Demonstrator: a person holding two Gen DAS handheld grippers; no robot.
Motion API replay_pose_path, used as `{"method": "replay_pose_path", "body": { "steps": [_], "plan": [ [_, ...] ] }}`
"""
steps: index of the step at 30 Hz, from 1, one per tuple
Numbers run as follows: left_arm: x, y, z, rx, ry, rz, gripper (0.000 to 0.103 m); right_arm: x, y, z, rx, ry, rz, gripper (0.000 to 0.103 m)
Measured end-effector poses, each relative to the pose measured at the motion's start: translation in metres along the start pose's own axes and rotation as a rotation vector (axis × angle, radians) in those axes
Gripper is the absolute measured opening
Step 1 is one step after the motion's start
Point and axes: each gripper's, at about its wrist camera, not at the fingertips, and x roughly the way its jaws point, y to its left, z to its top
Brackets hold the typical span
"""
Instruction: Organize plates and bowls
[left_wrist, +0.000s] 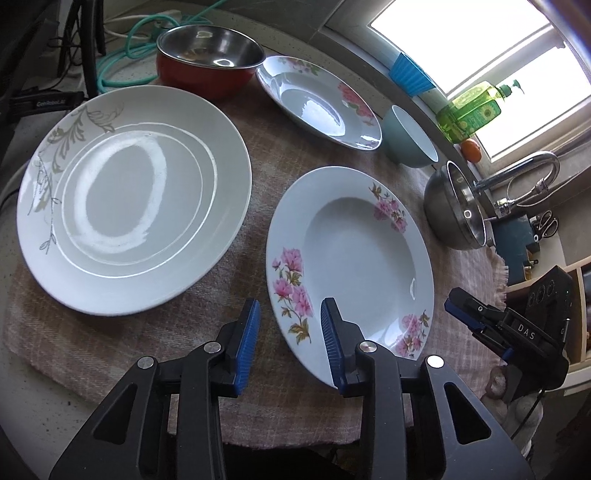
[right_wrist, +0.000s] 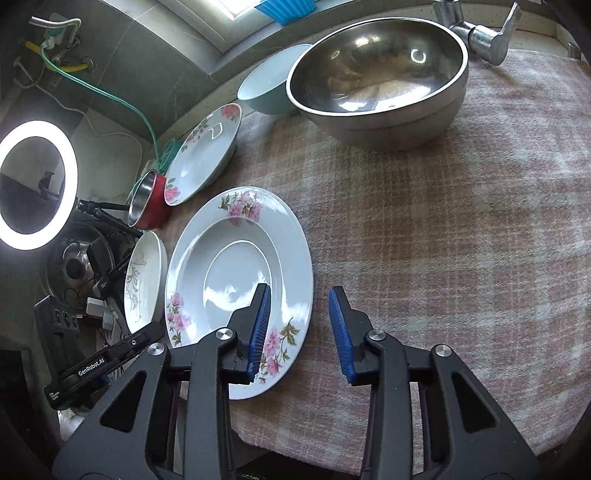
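The near floral plate (left_wrist: 354, 258) lies flat on the checked cloth (left_wrist: 258, 155), and the left gripper (left_wrist: 290, 332) hangs over its near-left rim with the jaws apart, holding nothing. The right gripper (right_wrist: 301, 325) is also spread wide and empty, its left finger above the same plate's right rim and its right finger over bare cloth. Behind stand a second floral plate (left_wrist: 317, 99), a large grey plate (left_wrist: 133, 199), a red bowl (left_wrist: 208, 55), a teal bowl (left_wrist: 408, 136) and a steel bowl (right_wrist: 376, 74).

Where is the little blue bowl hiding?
The little blue bowl sits at the back of the checked cloth under the window, between the far flowered plate and the big steel bowl; the right wrist view shows it touching that steel bowl.
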Motion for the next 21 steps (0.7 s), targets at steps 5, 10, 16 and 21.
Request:
{"method": "replay_pose_path", "body": {
  "steps": [5, 10, 16, 21],
  "plan": [
    [0.005, 0.003, 0.005, -0.019, 0.004, -0.005, 0.03, 0.011, -0.003, 0.008, -0.002, 0.019, 0.002, 0.024],
    [0.011, 0.002, 0.009, -0.017, 0.004, 0.004, 0.026, 0.022, -0.005, 0.017, -0.008, 0.046, 0.016, 0.02],
    [0.014, 0.004, 0.011, -0.016, 0.007, 0.009, 0.02, 0.031, -0.005, 0.023, -0.026, 0.062, 0.007, 0.017],
    [0.016, 0.007, 0.01, -0.022, 0.013, 0.003, 0.017, 0.035, -0.004, 0.025, -0.043, 0.076, 0.0, 0.016]
  ]
}}
